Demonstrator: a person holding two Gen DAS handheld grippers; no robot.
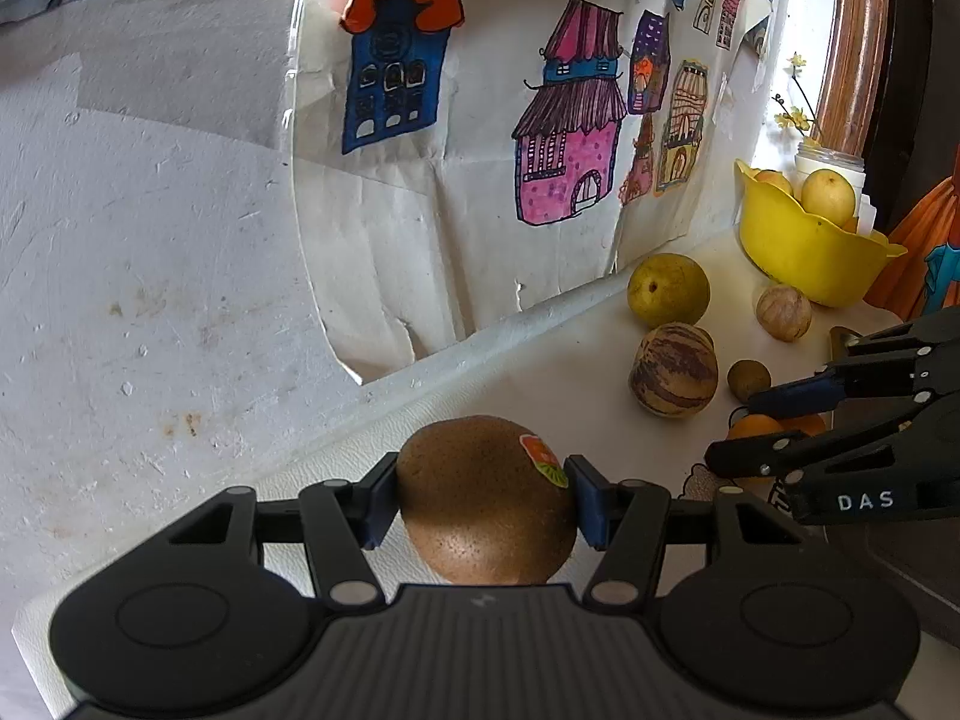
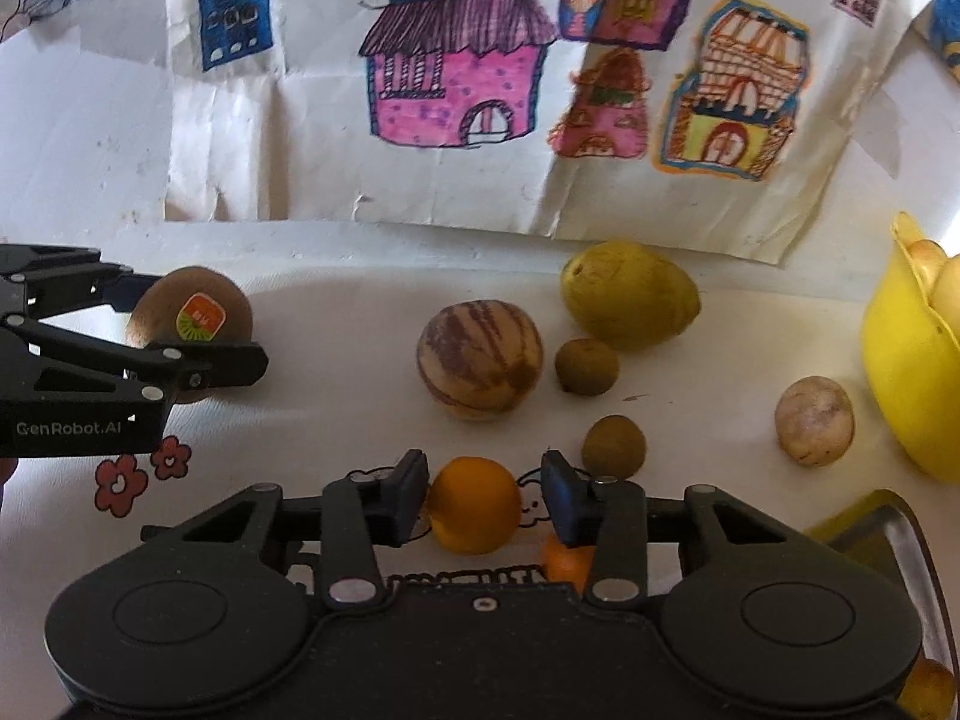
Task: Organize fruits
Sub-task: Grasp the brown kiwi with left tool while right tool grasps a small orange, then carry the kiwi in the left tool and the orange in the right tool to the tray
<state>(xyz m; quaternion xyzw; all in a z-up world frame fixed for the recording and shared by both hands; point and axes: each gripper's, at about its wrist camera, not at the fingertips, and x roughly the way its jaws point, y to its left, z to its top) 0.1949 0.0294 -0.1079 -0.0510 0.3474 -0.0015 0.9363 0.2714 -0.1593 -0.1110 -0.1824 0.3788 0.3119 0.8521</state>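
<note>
So the left gripper (image 1: 483, 501) has its pads clamped tight on a brown kiwi (image 1: 486, 501) with an orange-green sticker, held over the white table (image 2: 336, 324) close to the back edge by the wall. The right gripper (image 2: 485, 504) has a small orange fruit (image 2: 474, 504) sitting between its fingers, left pad touching it and the right pad just off it, so not a real grip. Further back toward the wall edge sit a striped melon (image 2: 480, 360), a green pear (image 2: 627, 297) and two little brown fruits, with the yellow bowl (image 2: 900, 360) of fruit at the table's right edge.
</note>
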